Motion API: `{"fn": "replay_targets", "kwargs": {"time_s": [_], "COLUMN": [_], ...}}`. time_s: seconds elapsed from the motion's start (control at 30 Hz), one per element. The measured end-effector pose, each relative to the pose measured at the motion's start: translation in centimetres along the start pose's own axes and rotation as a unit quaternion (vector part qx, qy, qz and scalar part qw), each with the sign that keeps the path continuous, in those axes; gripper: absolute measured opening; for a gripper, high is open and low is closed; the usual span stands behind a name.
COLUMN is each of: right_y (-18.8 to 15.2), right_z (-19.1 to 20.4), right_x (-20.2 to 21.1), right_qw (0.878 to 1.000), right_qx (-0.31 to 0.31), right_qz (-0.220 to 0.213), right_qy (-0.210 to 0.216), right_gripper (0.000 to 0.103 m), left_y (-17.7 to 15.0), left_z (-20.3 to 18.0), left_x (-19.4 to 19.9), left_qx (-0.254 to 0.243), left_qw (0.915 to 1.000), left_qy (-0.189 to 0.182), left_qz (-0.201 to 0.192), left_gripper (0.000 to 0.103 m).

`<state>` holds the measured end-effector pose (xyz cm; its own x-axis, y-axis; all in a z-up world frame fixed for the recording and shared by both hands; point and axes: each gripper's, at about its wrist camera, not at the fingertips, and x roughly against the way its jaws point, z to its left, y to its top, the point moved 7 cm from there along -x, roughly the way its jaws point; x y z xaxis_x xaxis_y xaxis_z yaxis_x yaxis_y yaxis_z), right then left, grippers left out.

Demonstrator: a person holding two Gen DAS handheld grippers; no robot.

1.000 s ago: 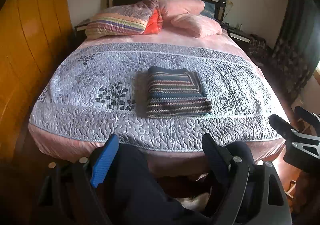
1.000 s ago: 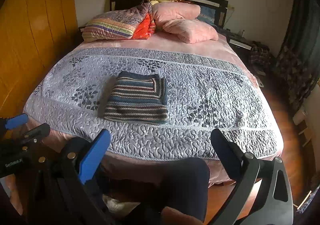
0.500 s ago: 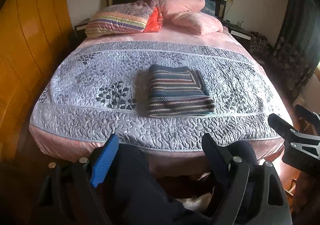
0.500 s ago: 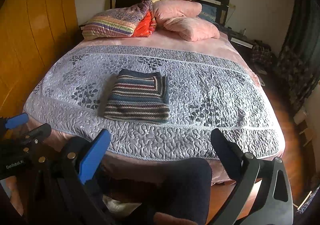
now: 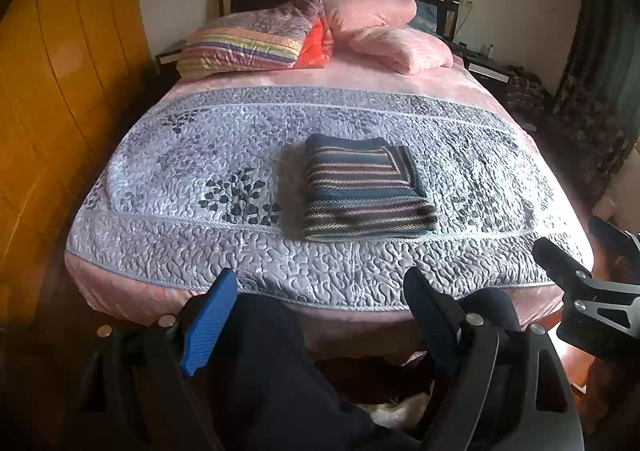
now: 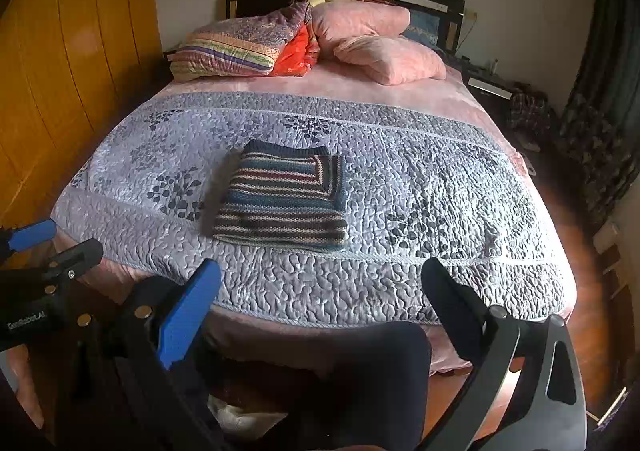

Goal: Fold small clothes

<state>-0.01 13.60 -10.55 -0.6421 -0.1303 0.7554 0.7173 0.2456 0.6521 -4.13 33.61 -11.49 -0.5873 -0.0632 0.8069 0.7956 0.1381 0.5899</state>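
Sweater [image 5: 362, 189], striped knit, lies folded into a neat rectangle on the quilted bedspread [image 5: 180, 171], well beyond my fingertips and slightly right of centre between the left gripper [image 5: 320, 315] fingers. From the right gripper [image 6: 326, 305] I see it ahead, nearer the blue finger [image 6: 188, 315]. Both pairs of fingers stand wide apart, holding nothing, low over the person's dark-clad knees [image 5: 272, 363]. Pillows [image 5: 372, 27] sit far beyond the sweater.

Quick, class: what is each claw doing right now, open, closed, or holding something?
Left claw: open, holding nothing.
Right claw: open, holding nothing.
The folded sweater lies on the bed, untouched.
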Motion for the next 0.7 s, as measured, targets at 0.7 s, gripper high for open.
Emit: {"fn": "replay_targets", "kwargs": {"time_s": [0.7], "right_y": [0.76], "right_z": [0.64], "right_x": [-0.65], "right_qw": [1.0], "right_qx": [0.002], "right_qz": [-0.002], "right_qy": [0.009], "right_gripper": [0.1], "left_y": [0.82], "left_z": [0.45], "left_x": [-0.62], "left_qx": [-0.006], "left_qw": [0.9999], "left_qy": [0.012], "left_qz": [0.003], "left_gripper": [0.085]}}
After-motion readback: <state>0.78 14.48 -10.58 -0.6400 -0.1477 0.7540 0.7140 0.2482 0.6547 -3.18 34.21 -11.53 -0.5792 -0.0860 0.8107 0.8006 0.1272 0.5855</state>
